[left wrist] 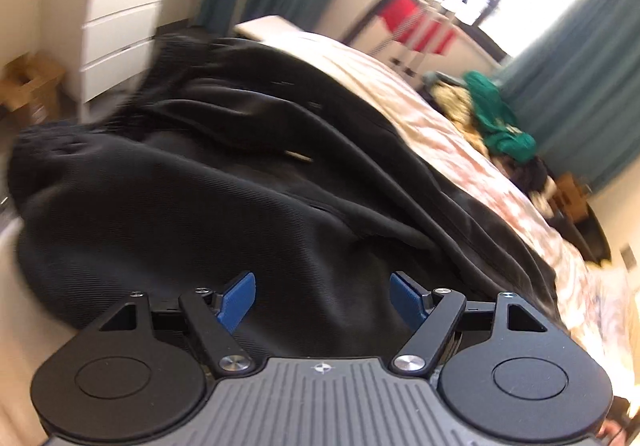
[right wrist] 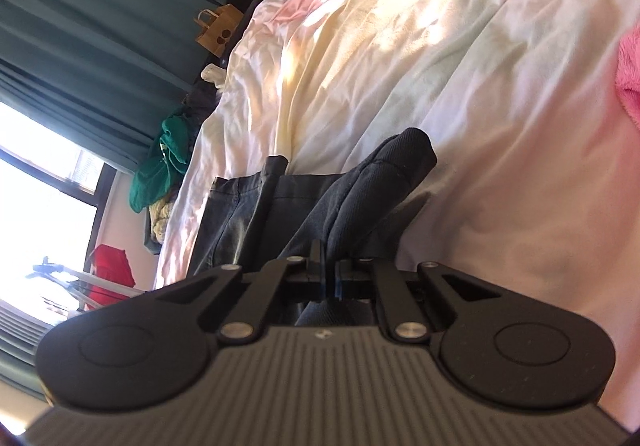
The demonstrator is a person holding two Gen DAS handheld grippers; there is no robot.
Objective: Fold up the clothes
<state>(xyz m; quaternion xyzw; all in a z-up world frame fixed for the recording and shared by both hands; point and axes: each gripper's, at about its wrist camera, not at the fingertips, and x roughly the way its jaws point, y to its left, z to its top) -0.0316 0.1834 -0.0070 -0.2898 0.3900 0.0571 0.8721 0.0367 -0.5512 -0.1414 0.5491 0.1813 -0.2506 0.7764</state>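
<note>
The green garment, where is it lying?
The green garment sits in a clothes heap beside the bed, below the teal curtain, at the right in the left wrist view.

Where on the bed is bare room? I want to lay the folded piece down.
Free: the pale bedspread between the dark garment and pink fluffy fabric. Crowded: the far edge, with a green garment heaped there.

One black ribbed fabric garment (left wrist: 224, 182) lies on one pale sheeted bed (left wrist: 460, 142); one green crumpled garment (left wrist: 500, 114) near its far edge; one pink fluffy fabric (right wrist: 630, 74) at another edge.
</note>
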